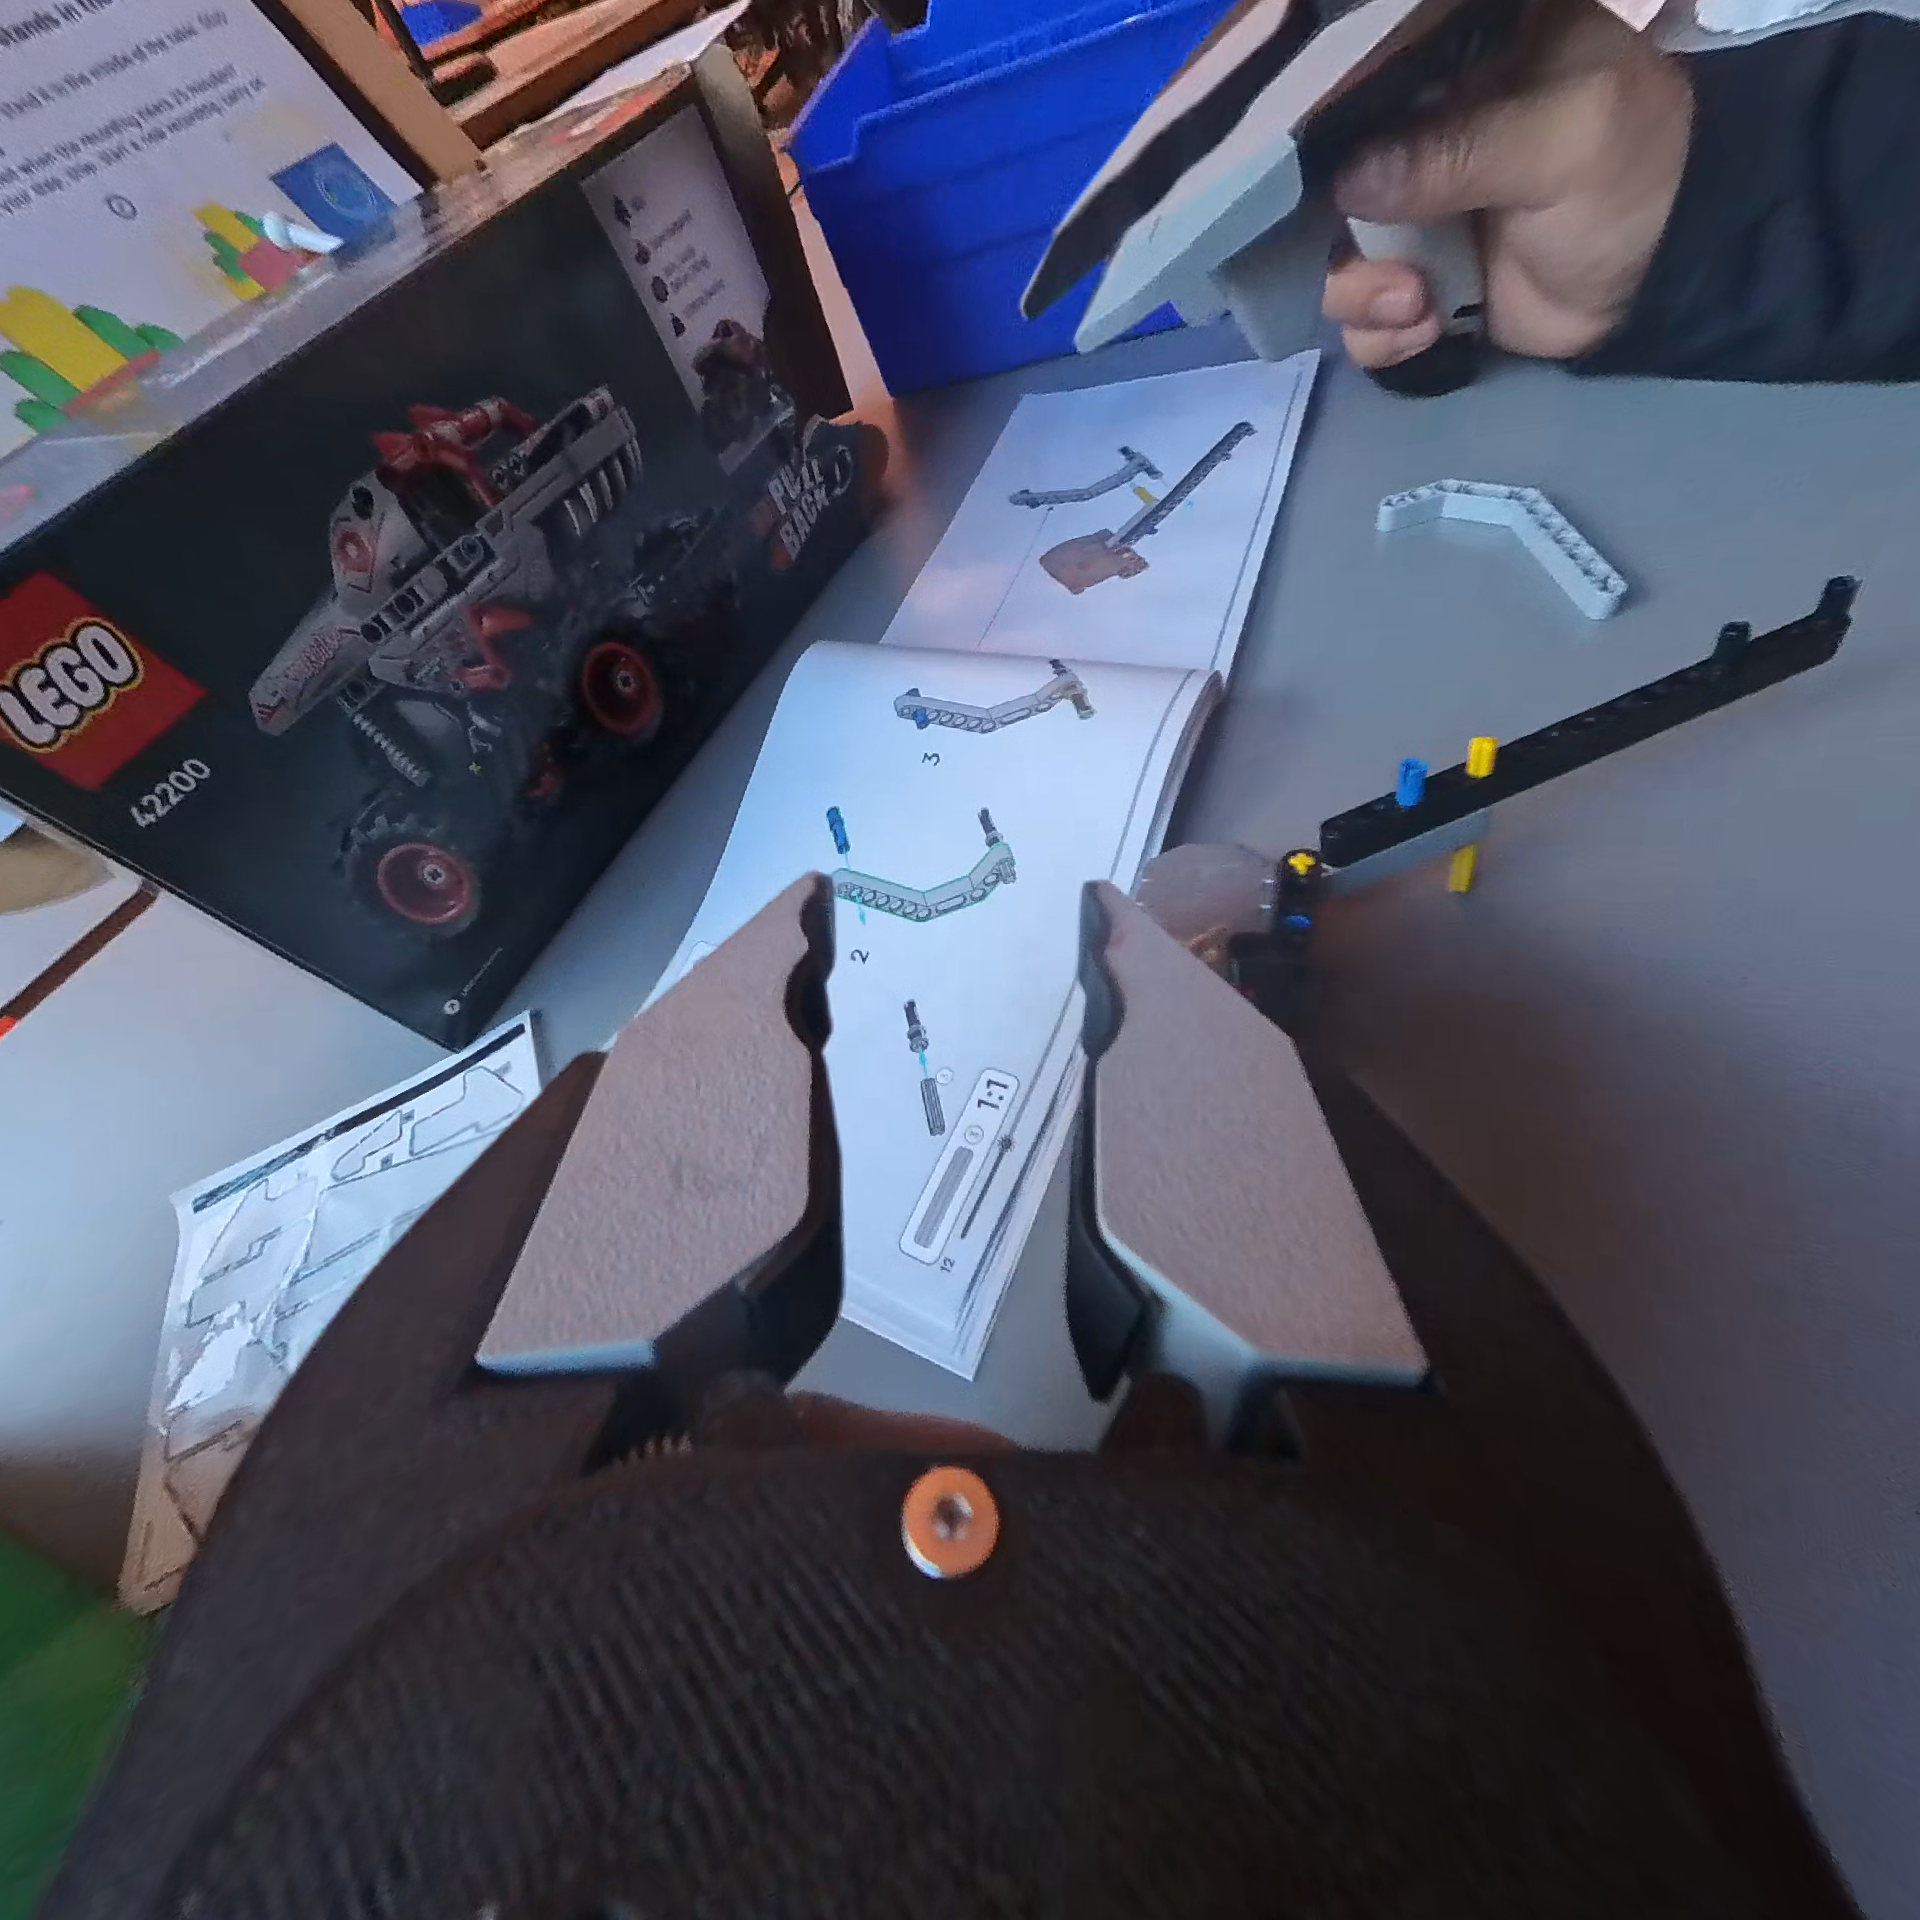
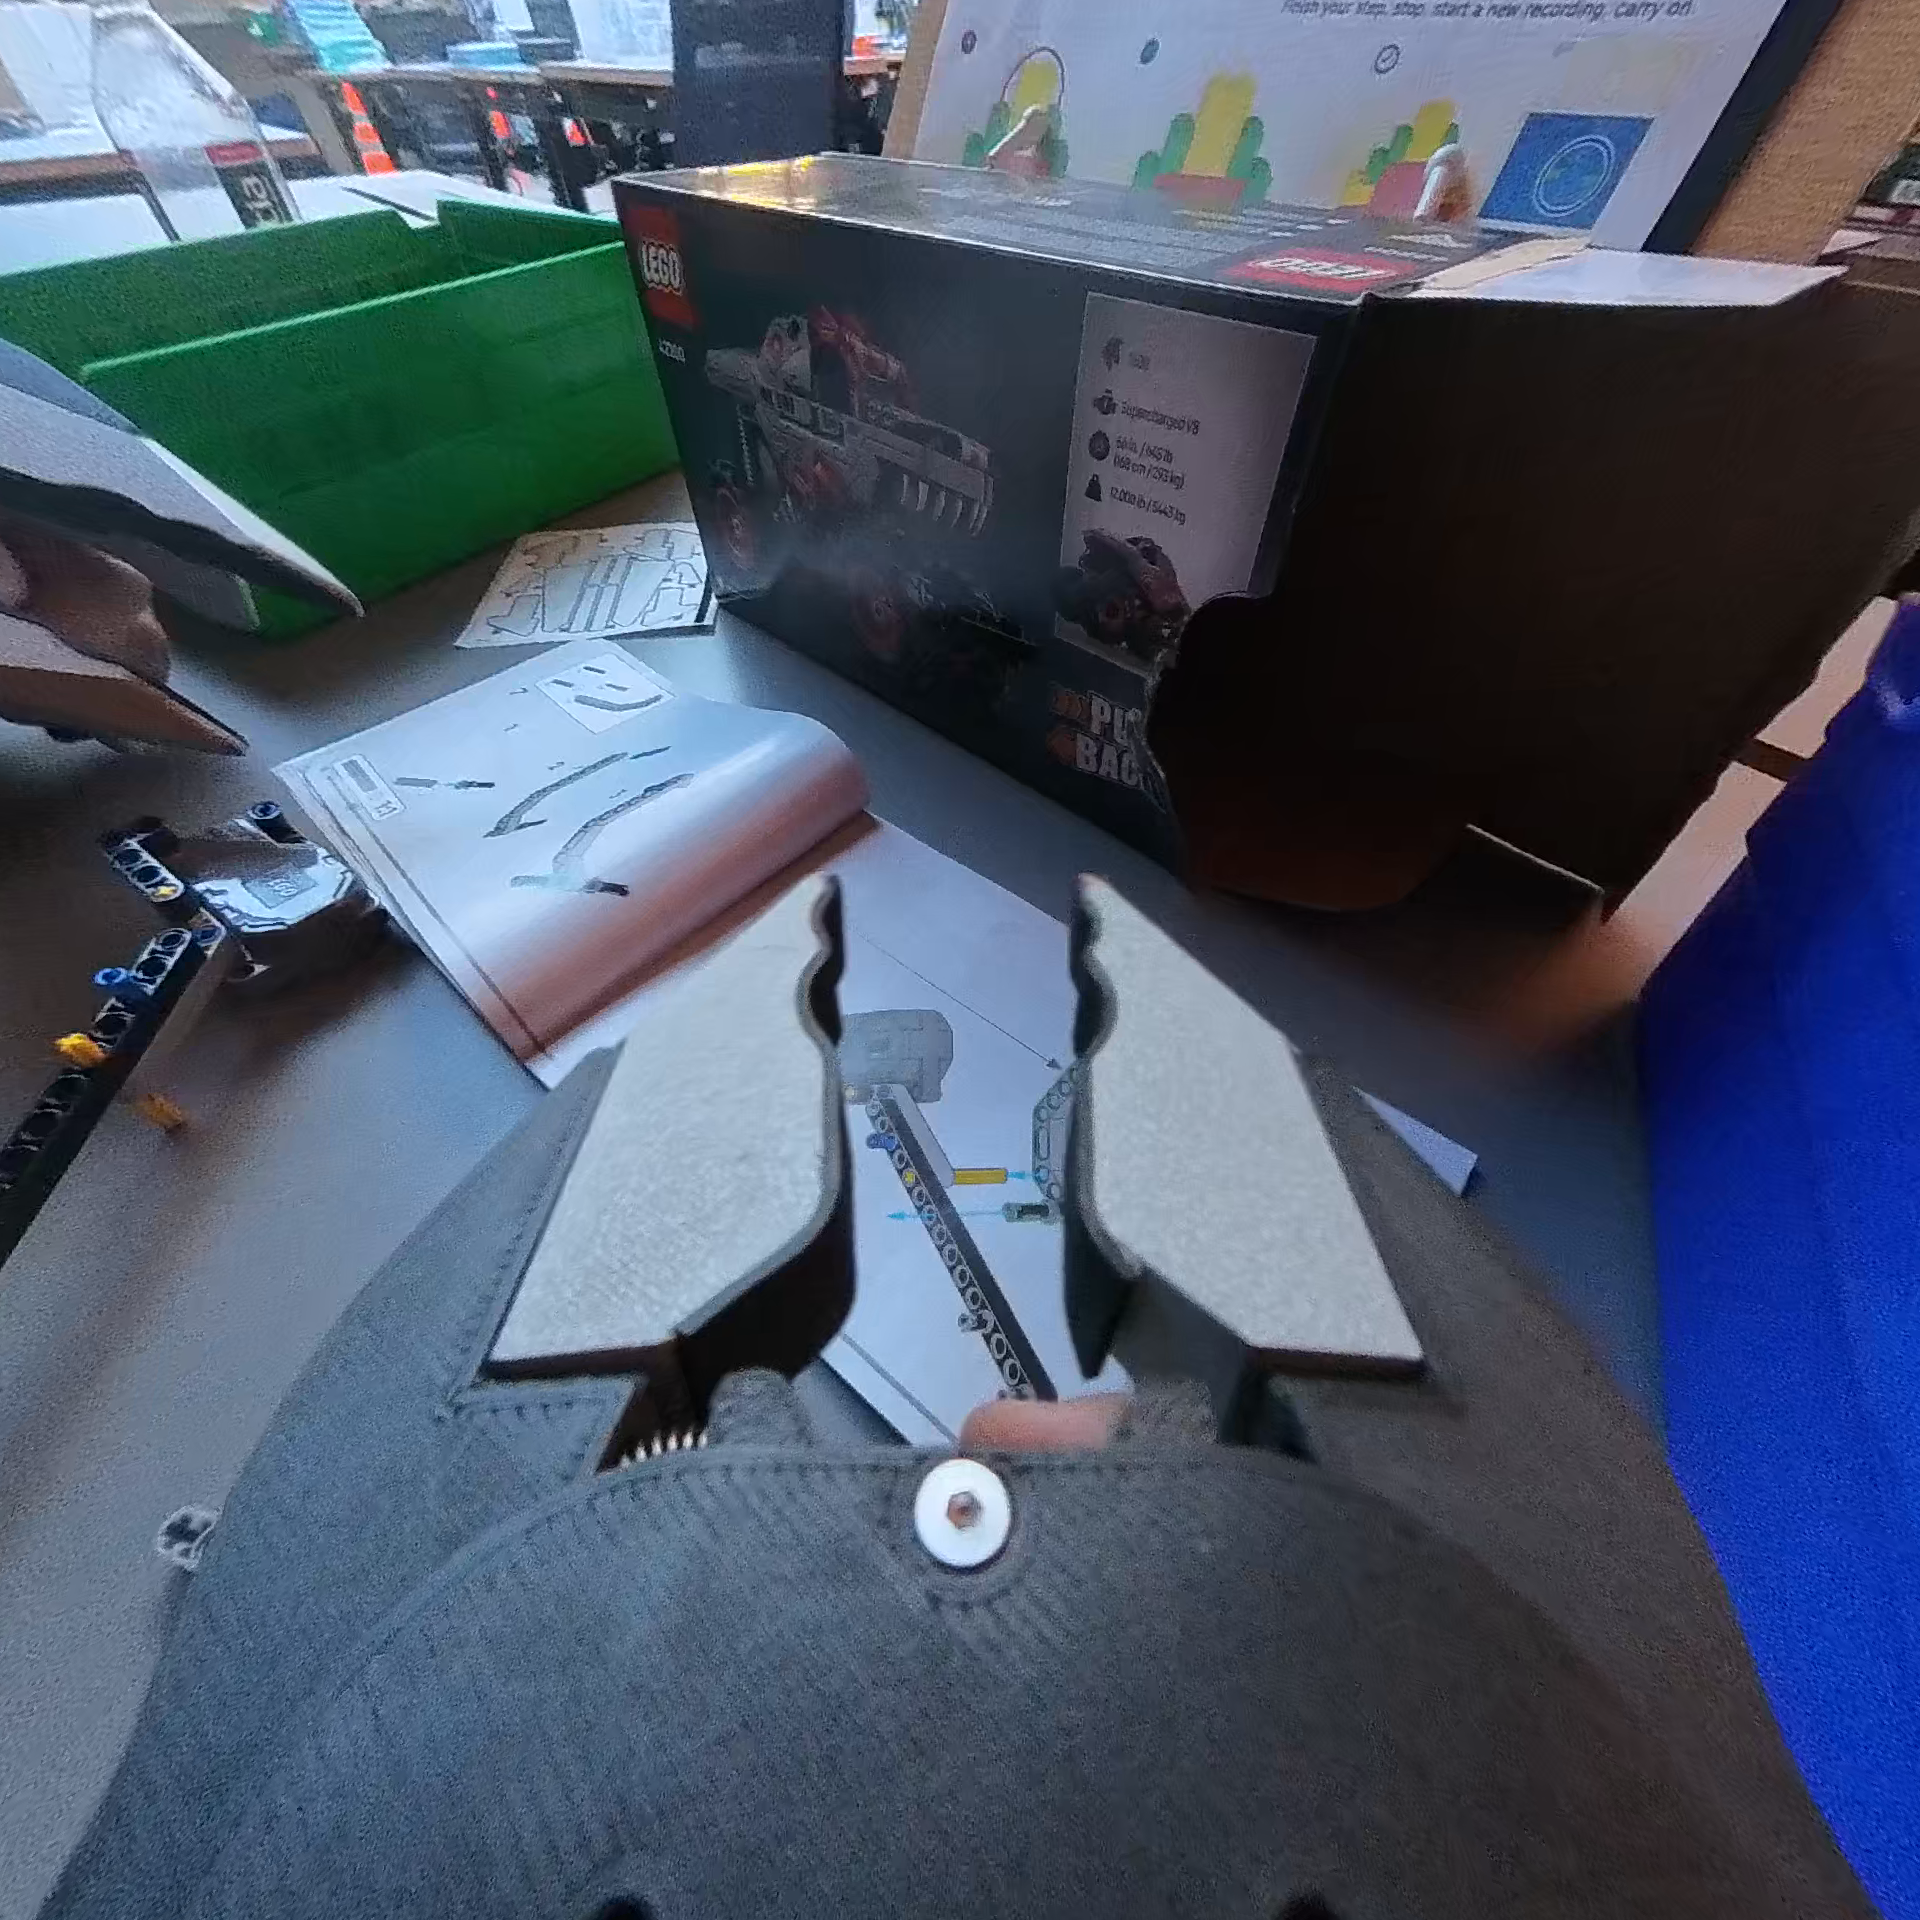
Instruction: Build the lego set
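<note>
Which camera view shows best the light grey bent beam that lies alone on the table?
The left wrist view: the light grey bent beam lies whole and unobstructed on the table, beyond the black beam assembly. The right wrist view does not show it at all.

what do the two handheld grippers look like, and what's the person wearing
Both the left gripper and right gripper have a dark ribbed plastic body with a silver screw, and two flat pale fingers with black wavy inner edges. The hand holding the right one has a dark sleeve.

A grey table [image 2: 1039,790] stands before rows of workbenches [image 2: 468,94] in bright daylight.
</note>
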`<state>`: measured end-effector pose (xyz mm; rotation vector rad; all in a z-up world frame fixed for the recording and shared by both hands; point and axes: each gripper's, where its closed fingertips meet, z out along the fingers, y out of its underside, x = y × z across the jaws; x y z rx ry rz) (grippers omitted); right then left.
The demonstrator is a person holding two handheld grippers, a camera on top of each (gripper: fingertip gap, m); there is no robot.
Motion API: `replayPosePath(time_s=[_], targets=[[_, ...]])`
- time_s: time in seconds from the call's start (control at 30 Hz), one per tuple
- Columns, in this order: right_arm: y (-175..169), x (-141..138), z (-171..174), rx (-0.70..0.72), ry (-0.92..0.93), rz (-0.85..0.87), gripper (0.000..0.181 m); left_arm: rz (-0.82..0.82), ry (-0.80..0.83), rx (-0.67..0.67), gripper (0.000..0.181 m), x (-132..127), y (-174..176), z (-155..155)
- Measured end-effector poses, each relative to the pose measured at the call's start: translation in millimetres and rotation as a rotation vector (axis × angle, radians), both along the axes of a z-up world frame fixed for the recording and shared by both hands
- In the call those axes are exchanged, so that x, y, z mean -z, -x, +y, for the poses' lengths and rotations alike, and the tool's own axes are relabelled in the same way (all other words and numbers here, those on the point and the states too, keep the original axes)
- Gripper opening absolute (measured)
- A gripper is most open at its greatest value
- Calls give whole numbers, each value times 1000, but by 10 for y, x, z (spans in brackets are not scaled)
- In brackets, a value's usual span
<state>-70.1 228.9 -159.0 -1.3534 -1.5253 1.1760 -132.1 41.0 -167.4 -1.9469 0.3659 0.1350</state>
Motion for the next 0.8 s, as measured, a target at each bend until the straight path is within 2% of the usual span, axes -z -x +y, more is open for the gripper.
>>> replayPosePath(time_s=[0.1,0.23,0.27,0.8], targets=[[-5,0,-15,-14,8,-1,17,-8,-2,5,45,-8,-15,2],[-7,0,-17,-20,18,-2,8,7,-11,9,44,-23,-19,1],[-9,-3,-19,-22,21,0,0,6,-12,6,43,-26,-9,3],[-12,0,-28,-36,36,-5,8,-15,4,-12,39,30,67,23]])
